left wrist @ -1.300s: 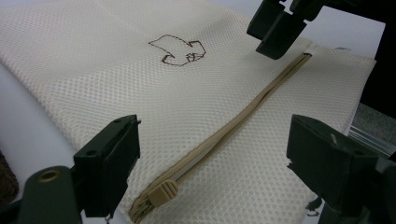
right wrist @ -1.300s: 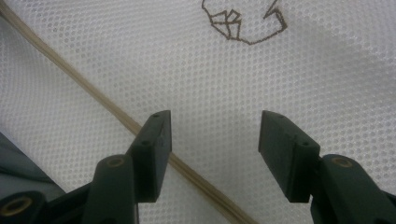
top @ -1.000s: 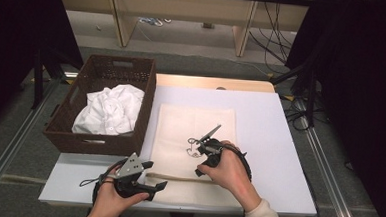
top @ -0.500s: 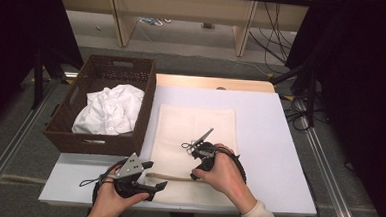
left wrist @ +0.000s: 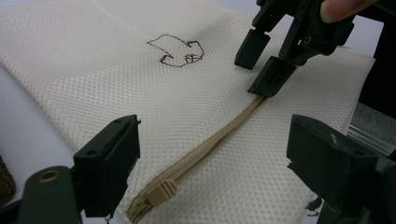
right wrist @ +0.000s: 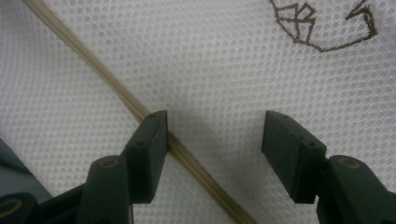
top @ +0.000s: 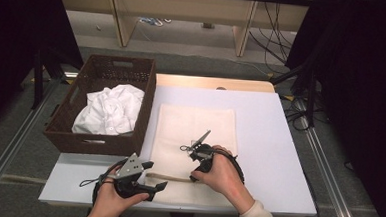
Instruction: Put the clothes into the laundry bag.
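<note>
A cream mesh bag lies flat on the white table, with a brown stitched logo on it. Its tan zipper runs along the near edge, and the zipper pull sits at the left end. My left gripper stands open just off that end, the pull low between its jaws. My right gripper is open and points down onto the bag. One of its jaws rests on the zipper further along. The left gripper view shows the right gripper touching the zipper line.
A brown wicker basket holding crumpled white cloth stands at the table's left, close to my left hand. Bare table lies to the right of the bag. Wooden furniture legs and cables sit on the floor beyond the far edge.
My right gripper has moved left and toward the near edge, from beside the logo down onto the zipper. The left gripper has stayed put.
</note>
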A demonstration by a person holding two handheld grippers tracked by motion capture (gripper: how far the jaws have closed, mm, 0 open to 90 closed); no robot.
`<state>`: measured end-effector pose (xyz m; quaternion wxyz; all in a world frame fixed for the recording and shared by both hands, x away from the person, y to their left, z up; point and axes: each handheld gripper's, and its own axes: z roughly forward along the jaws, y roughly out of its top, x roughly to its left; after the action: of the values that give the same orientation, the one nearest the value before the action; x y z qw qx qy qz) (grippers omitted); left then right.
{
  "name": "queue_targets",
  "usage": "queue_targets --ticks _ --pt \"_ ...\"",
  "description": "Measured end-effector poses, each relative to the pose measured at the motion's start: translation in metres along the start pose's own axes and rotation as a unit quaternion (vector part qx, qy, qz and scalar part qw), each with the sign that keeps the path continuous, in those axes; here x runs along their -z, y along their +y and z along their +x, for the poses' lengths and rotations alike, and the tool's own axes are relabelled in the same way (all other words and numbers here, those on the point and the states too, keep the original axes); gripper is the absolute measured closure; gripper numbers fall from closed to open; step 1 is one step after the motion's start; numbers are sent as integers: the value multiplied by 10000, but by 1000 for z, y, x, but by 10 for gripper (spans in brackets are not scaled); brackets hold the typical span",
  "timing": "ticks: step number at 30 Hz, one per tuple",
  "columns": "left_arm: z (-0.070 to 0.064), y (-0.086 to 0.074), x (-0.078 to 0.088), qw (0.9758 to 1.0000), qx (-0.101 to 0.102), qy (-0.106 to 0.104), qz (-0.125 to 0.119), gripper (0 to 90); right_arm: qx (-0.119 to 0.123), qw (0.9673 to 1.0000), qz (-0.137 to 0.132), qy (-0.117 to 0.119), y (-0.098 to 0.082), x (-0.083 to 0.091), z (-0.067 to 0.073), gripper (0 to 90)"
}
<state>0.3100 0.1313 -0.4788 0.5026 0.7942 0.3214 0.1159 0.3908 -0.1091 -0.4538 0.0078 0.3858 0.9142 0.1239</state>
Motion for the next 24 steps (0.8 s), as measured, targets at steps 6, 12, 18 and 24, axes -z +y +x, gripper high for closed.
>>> queue_targets --ticks 6,12,18,24 --pt "1 0 0 10000 -15 -28 7 173 26 10000 55 -4 1 -3 -2 433" --pt "1 0 1 10000 -34 -25 22 173 27 9999 148 -47 0 -3 2 425" --pt "0 0 1 10000 63 -18 27 173 56 9998 166 -28 0 -3 1 442" --pt "0 0 1 10000 92 -11 8 174 268 9995 164 -50 0 -3 -2 481"
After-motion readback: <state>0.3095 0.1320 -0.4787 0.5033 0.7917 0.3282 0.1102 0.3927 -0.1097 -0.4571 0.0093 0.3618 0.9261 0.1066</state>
